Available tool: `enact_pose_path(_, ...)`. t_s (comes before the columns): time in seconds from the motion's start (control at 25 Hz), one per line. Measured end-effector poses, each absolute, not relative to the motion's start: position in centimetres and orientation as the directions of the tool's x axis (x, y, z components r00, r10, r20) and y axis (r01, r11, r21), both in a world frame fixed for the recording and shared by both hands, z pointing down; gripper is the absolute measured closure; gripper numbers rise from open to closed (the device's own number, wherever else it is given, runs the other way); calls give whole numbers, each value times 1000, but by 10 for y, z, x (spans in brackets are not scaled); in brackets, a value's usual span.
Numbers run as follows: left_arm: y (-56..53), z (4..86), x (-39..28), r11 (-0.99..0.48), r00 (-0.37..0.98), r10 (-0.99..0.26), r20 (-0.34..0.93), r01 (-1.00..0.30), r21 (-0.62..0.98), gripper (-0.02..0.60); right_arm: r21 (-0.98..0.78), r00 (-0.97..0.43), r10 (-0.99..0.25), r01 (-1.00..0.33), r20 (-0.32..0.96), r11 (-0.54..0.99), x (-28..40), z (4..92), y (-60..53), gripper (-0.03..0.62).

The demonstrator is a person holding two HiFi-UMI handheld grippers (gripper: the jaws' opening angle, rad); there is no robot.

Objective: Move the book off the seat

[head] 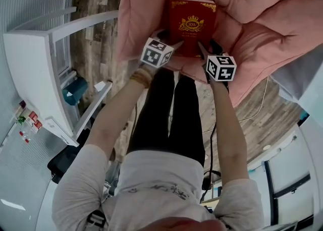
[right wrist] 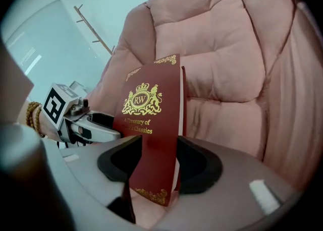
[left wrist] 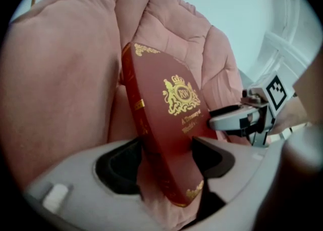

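Head view: the red book (head: 192,25) with its gold crest lies over the pink seat (head: 267,18), cover facing up. Both tools are on its near edge, the left hand-held gripper (head: 173,44) at the near left corner and the right hand-held gripper (head: 203,49) at the near right one. Wood floor (head: 96,28) shows off to the left.

Left gripper view: the jaws are clamped on the book's (left wrist: 171,119) spine side, one pad on the front cover and the other round the back. The seat's fabric is bunched just beneath, and the right hand-held gripper shows at right on the same book.

Right gripper view: the jaws are closed on the page-edge side of the book (right wrist: 151,139), pads pressing both covers. The book stands tilted between them, with the seat behind
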State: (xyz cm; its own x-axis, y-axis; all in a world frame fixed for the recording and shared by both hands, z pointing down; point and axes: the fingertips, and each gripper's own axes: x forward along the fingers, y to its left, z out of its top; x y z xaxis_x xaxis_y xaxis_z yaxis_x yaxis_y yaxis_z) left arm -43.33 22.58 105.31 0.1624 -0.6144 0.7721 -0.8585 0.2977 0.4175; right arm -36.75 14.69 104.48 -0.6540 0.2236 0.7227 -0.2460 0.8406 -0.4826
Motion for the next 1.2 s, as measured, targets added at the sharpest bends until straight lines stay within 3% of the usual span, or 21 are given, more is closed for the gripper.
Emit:
enact_pose_path(0.44, 220, 988, -428, 273, 126, -670, 731, -874, 401, 268, -438, -698, 153, -249, 699, 863, -359, 972, 144, 390)
enact_pose_path(1.2, 191, 776, -432, 185, 29, -802, 597, -937, 295, 259, -342, -798, 52, -197, 601, 919, -348, 767, 130, 396)
